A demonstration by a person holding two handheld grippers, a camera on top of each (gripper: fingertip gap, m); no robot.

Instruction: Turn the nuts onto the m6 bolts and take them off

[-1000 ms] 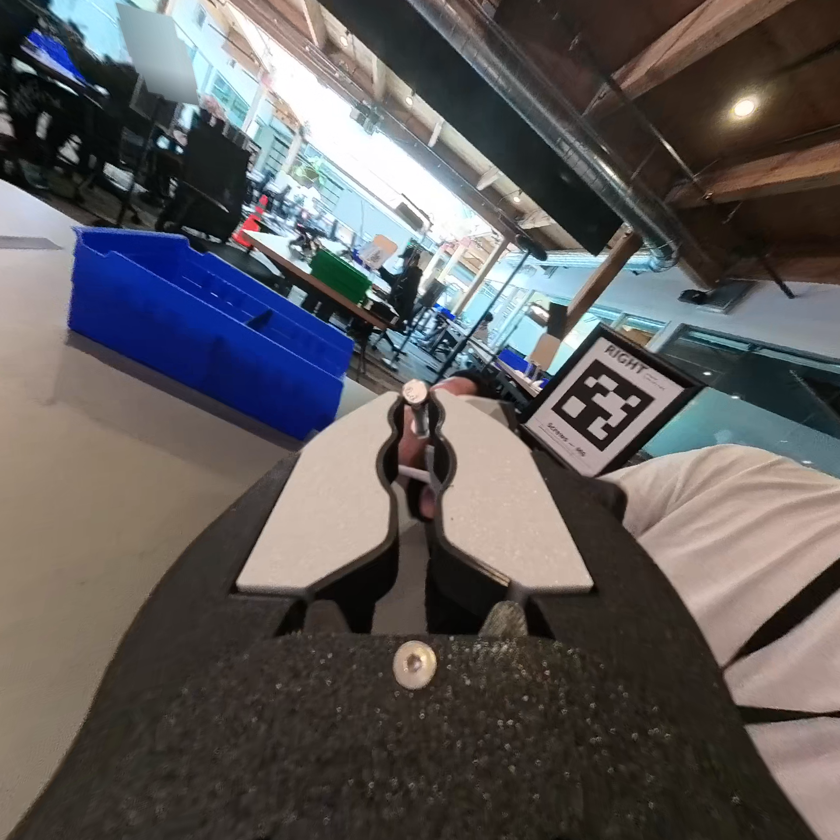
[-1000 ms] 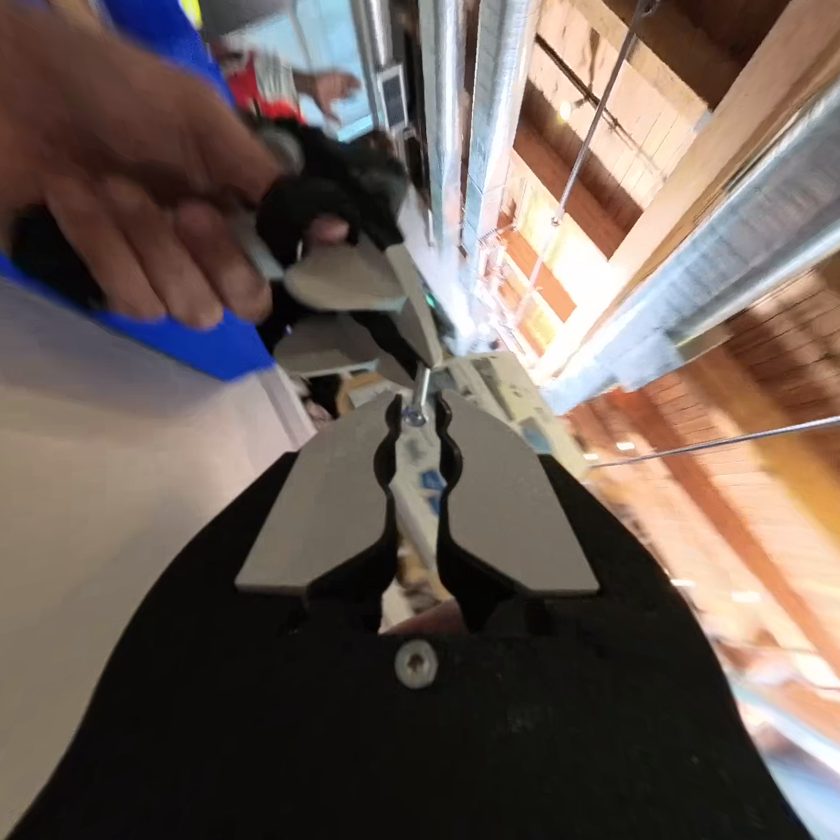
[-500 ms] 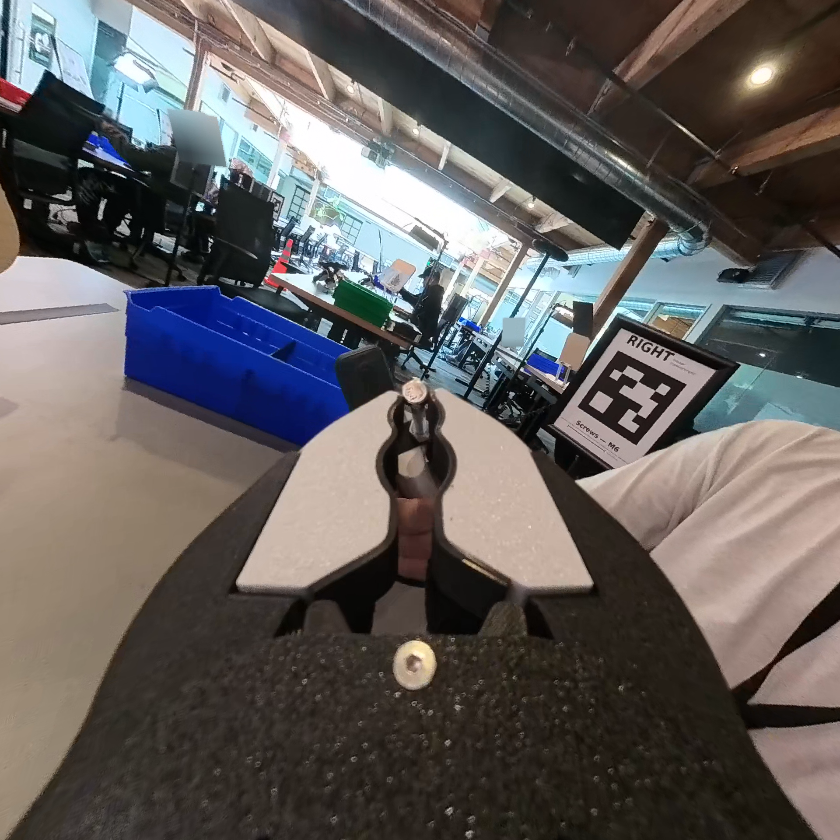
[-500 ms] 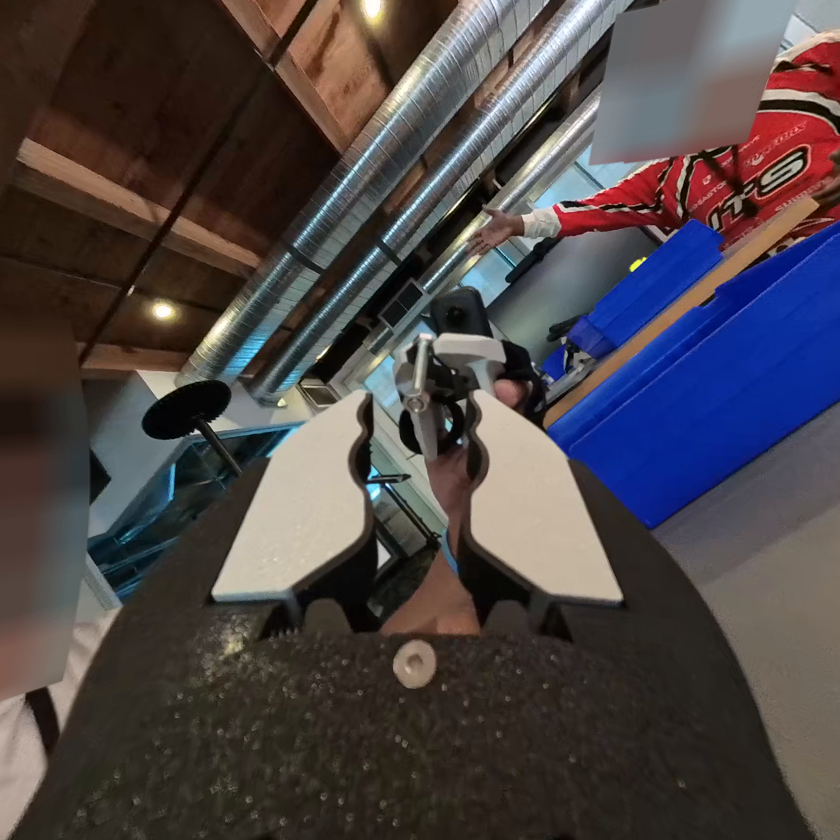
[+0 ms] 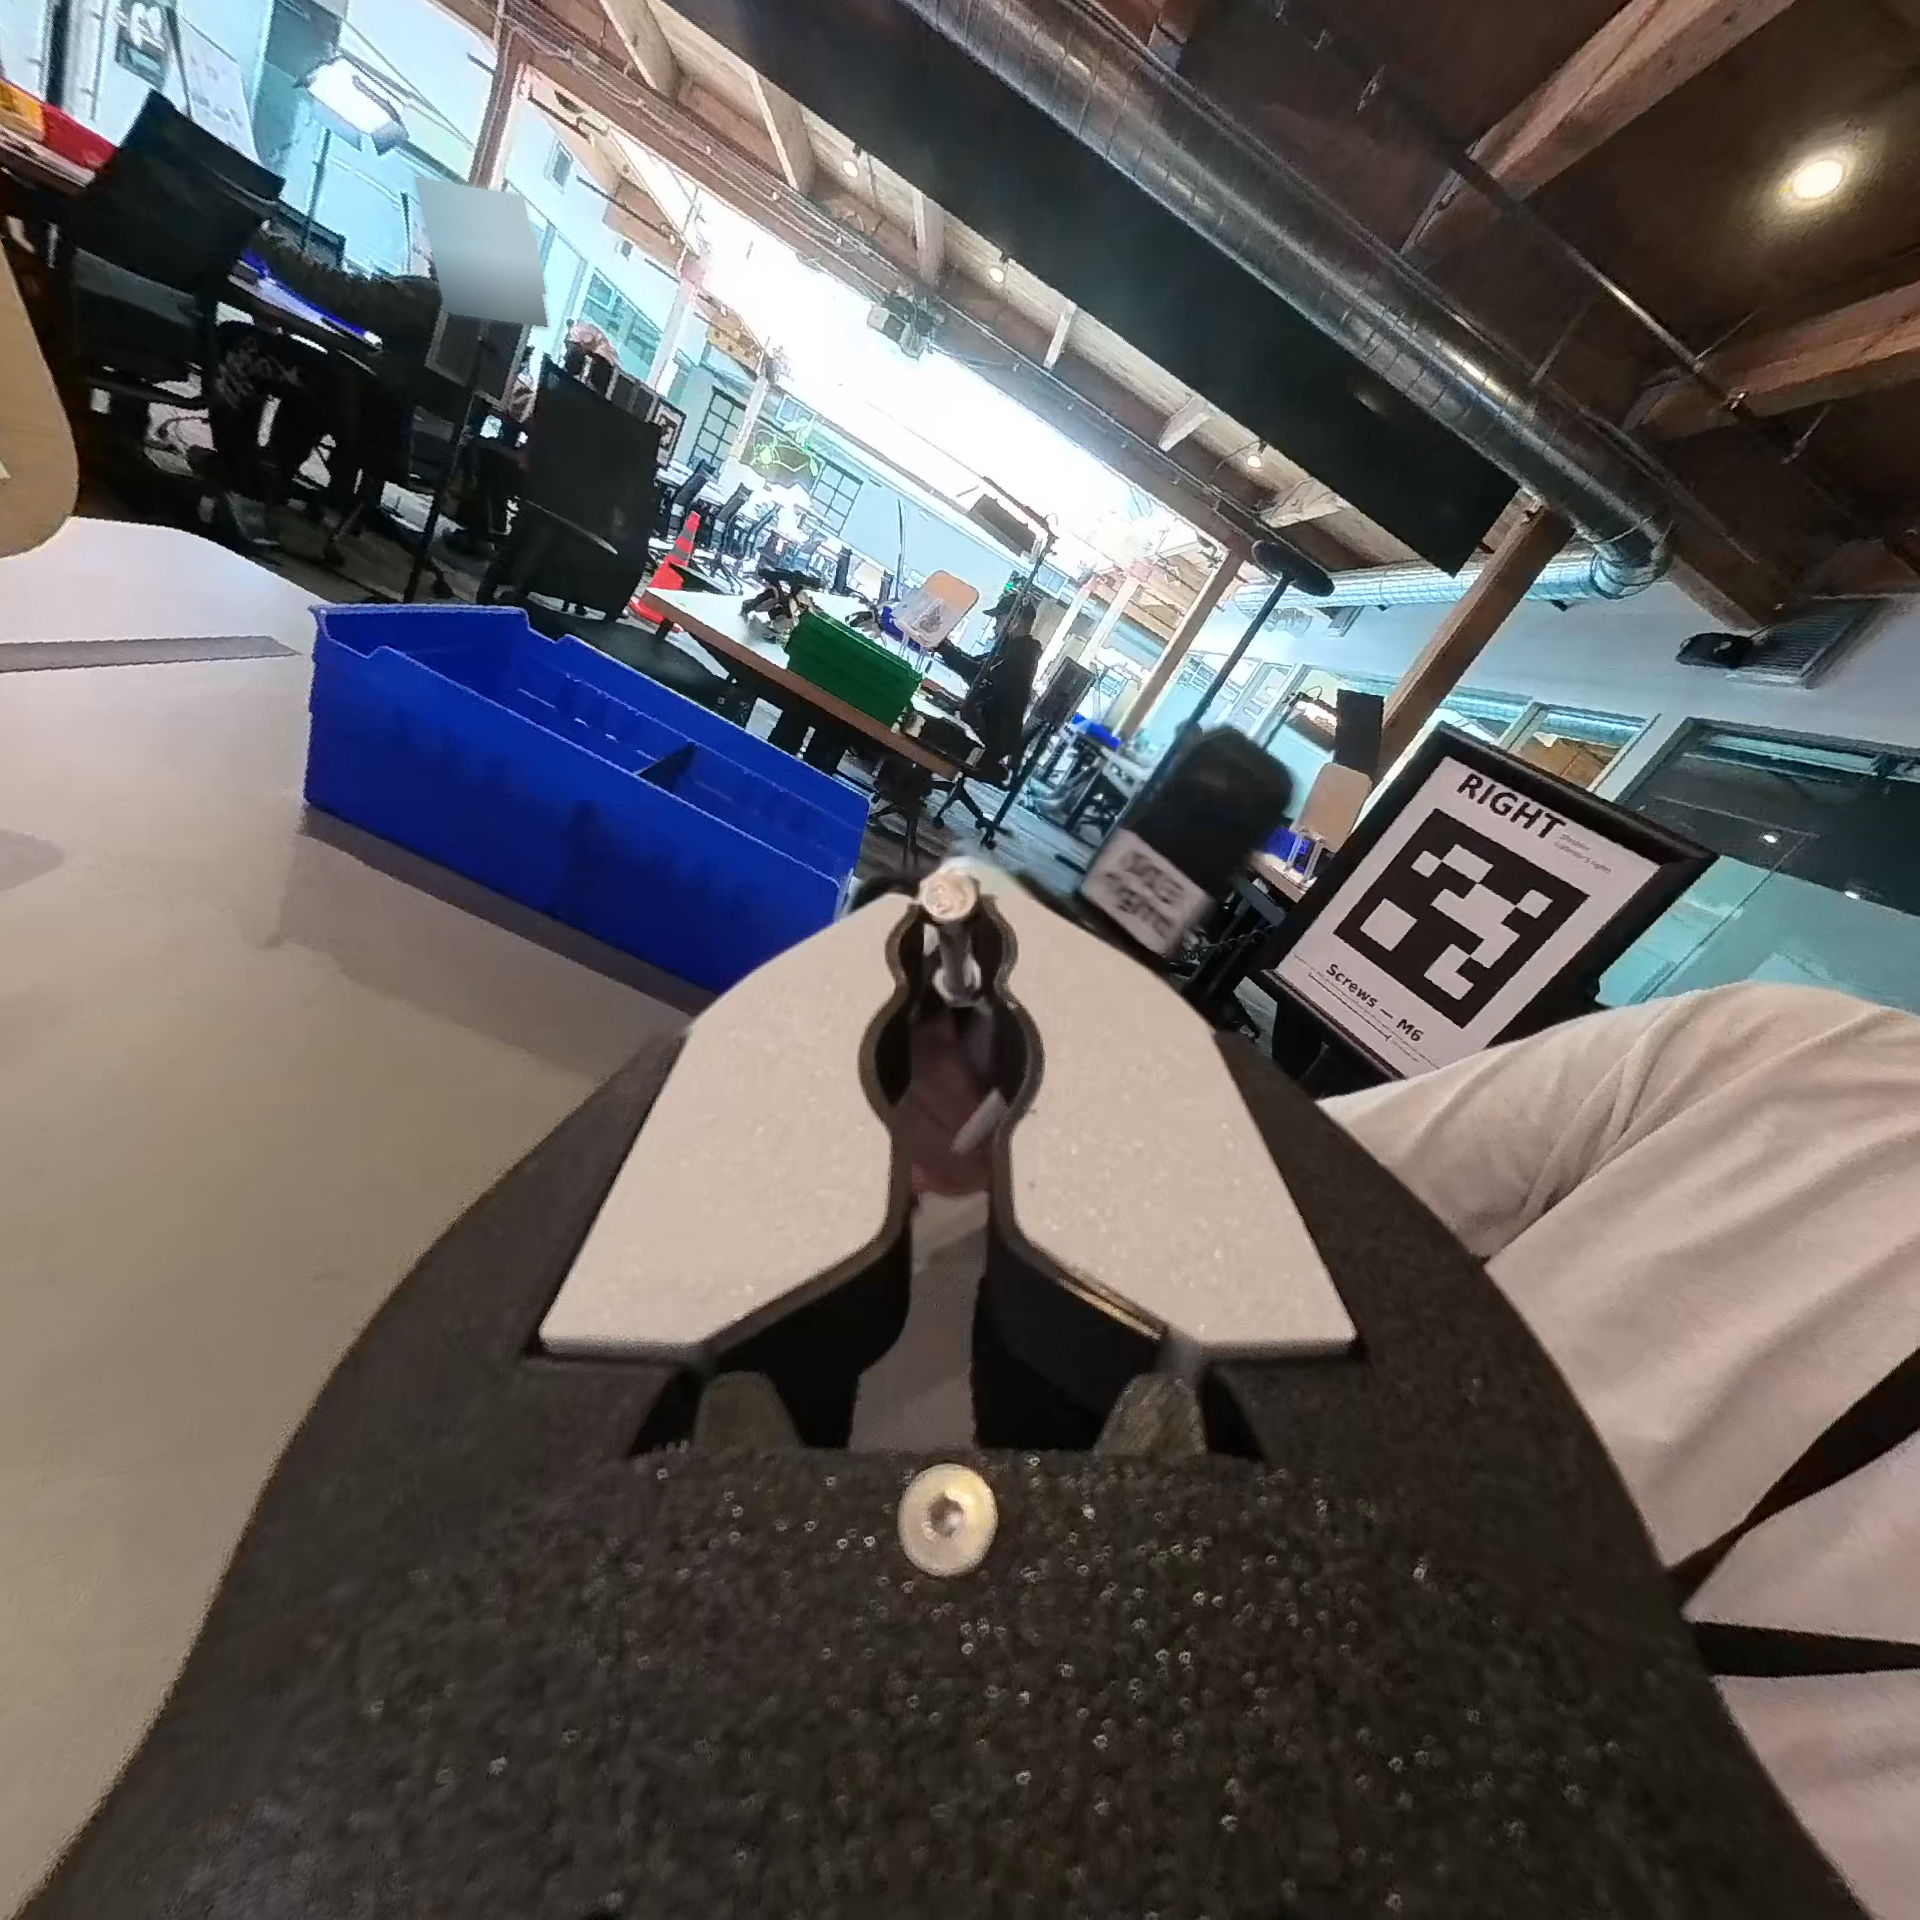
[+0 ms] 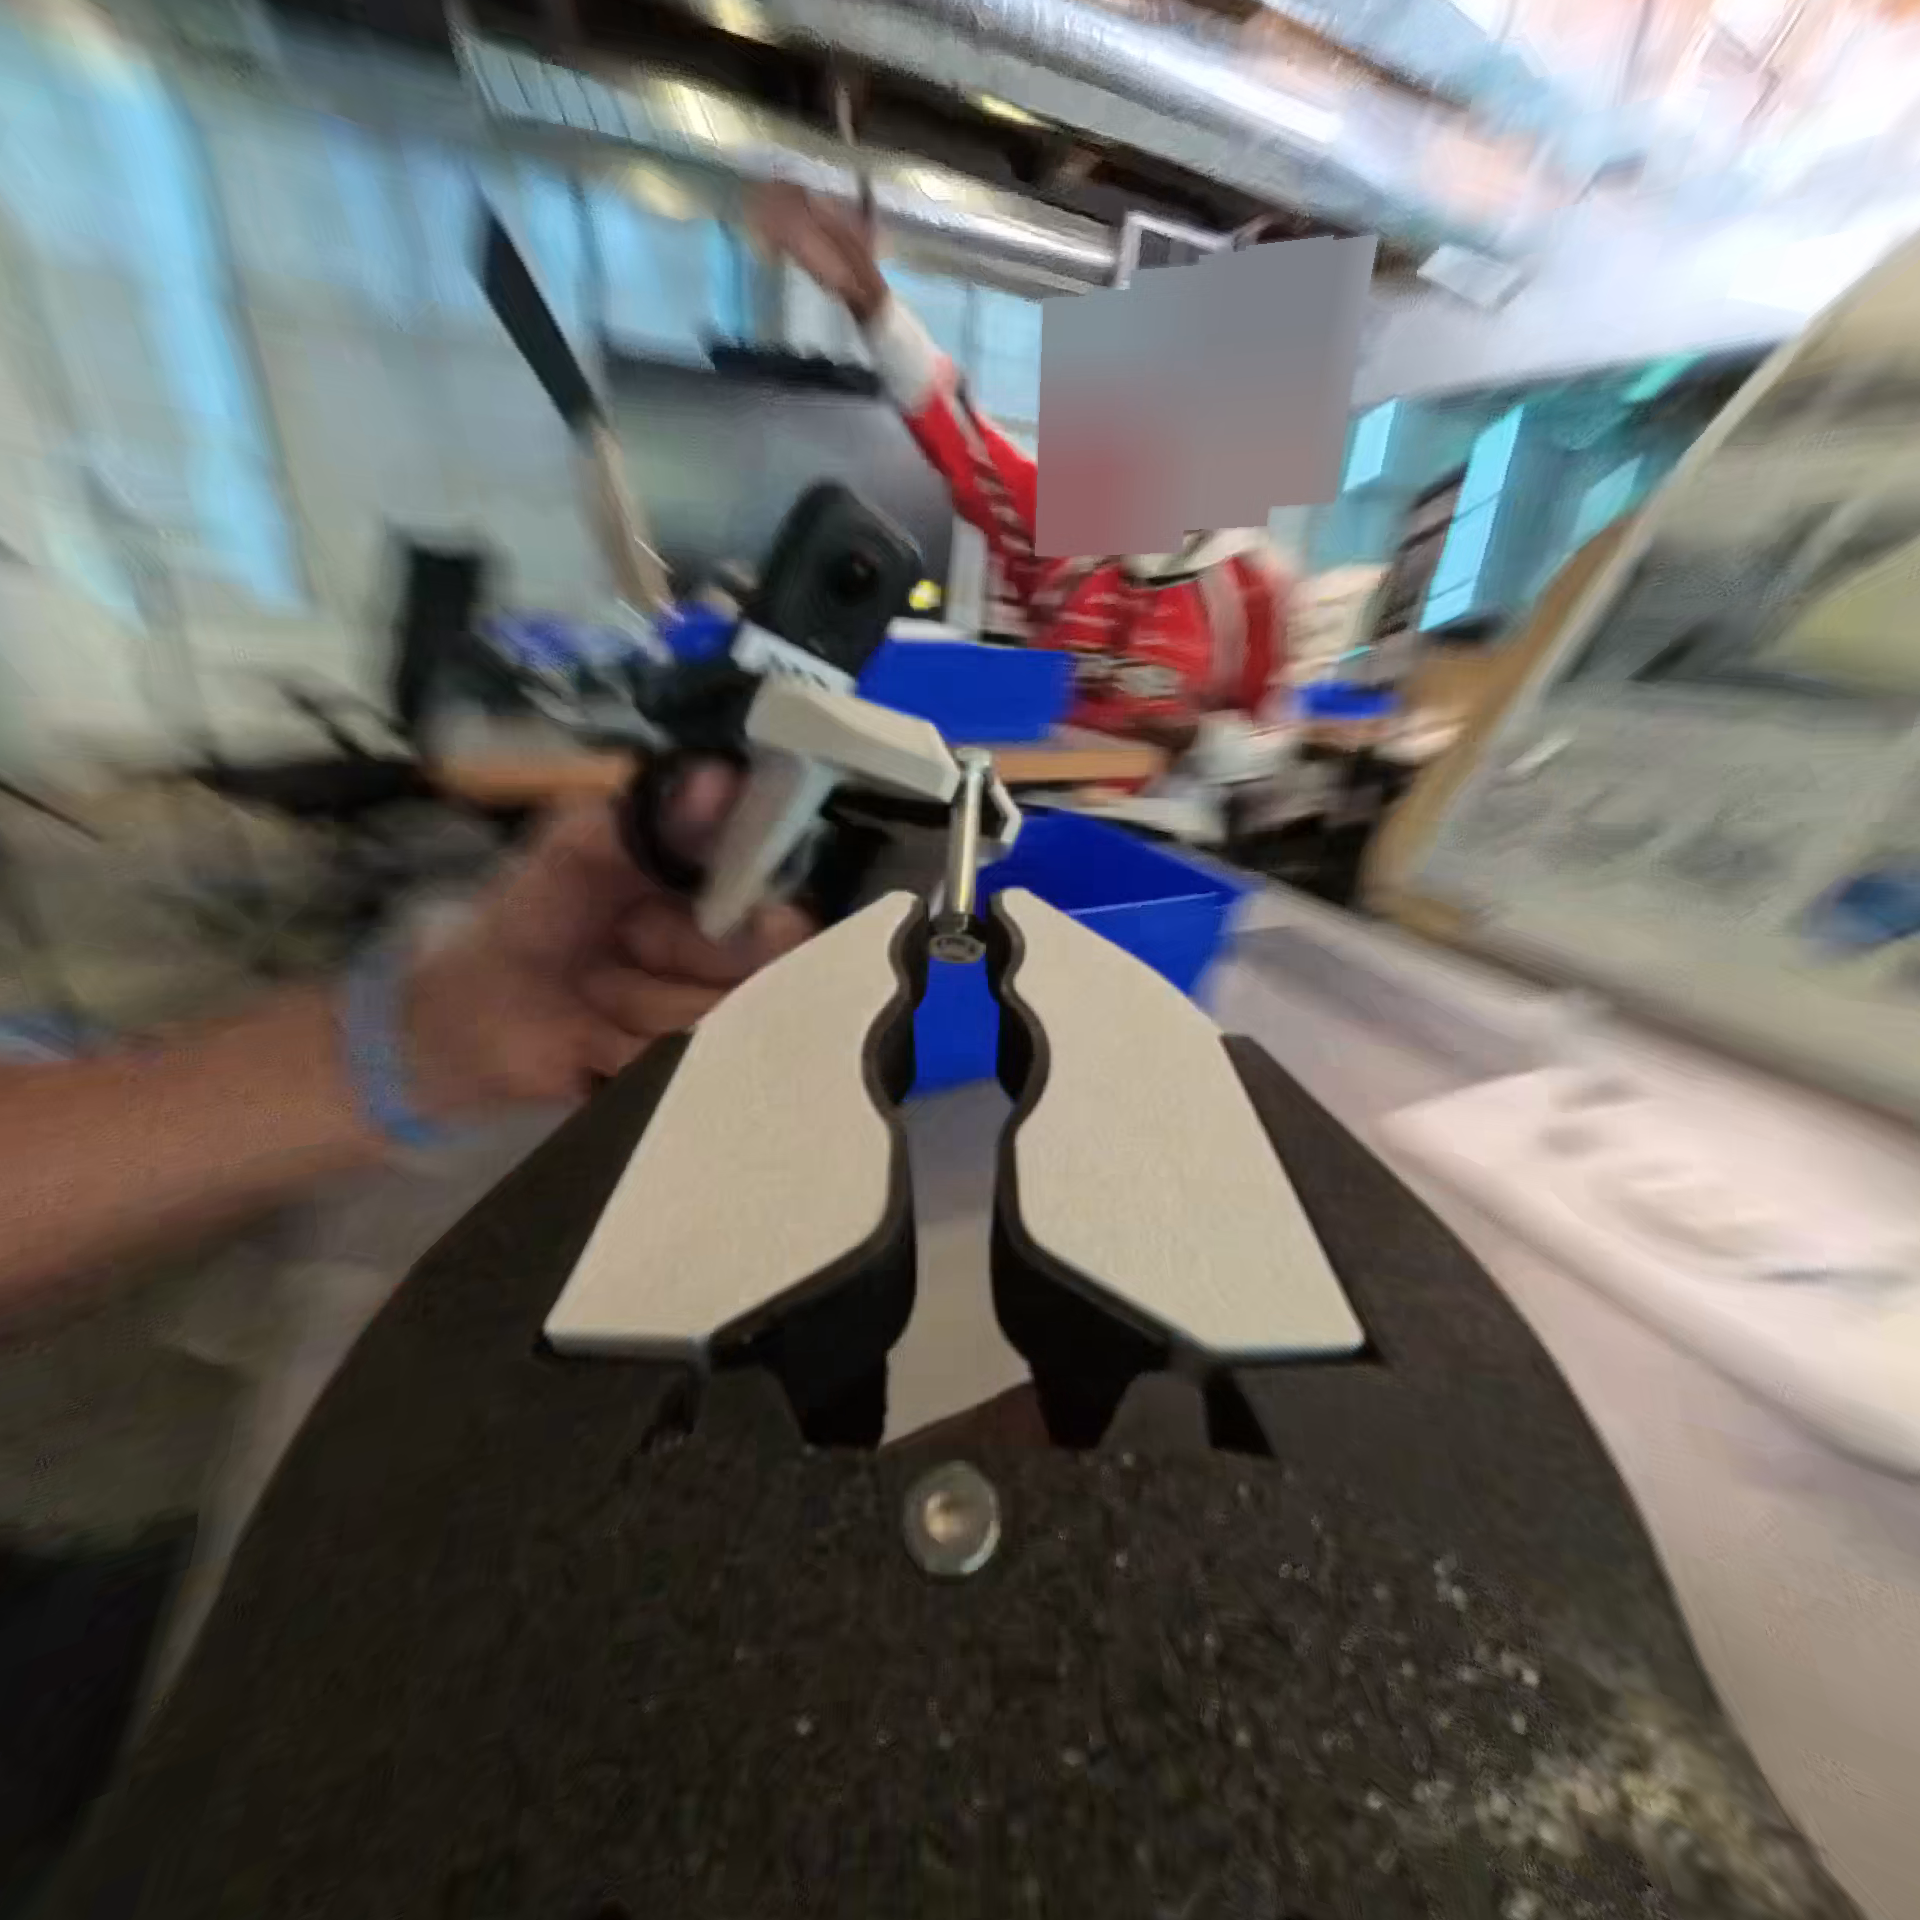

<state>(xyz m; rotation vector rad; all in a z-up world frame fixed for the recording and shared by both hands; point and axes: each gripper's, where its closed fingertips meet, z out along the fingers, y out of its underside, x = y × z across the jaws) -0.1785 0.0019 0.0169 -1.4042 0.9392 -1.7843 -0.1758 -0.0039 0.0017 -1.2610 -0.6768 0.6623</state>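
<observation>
My left gripper (image 5: 951, 920) is shut on the head of a silver bolt (image 5: 951, 899), held above the table with its shaft pointing back toward the camera. In the right wrist view the left gripper (image 6: 977, 774) pinches the bolt (image 6: 966, 847) at its top and the shaft hangs down. My right gripper (image 6: 958, 935) is shut on the small nut (image 6: 958, 947) at the bolt's lower end. The right wrist view is blurred by motion. In the left wrist view the nut is hidden behind my left fingers (image 5: 790, 1091).
A blue bin (image 5: 571, 790) stands on the pale table (image 5: 156, 1039) at the left, and it also shows in the right wrist view (image 6: 1122, 914). A framed marker sign (image 5: 1455, 914) stands at the right. A white sleeve (image 5: 1662, 1247) lies close by. A person in red (image 6: 1143, 623) is behind. The grippers are tip to tip, or close to it.
My right gripper let go, opened wide and swung round, then came together once more on the nut. My left gripper kept hold of the bolt and tilted a little.
</observation>
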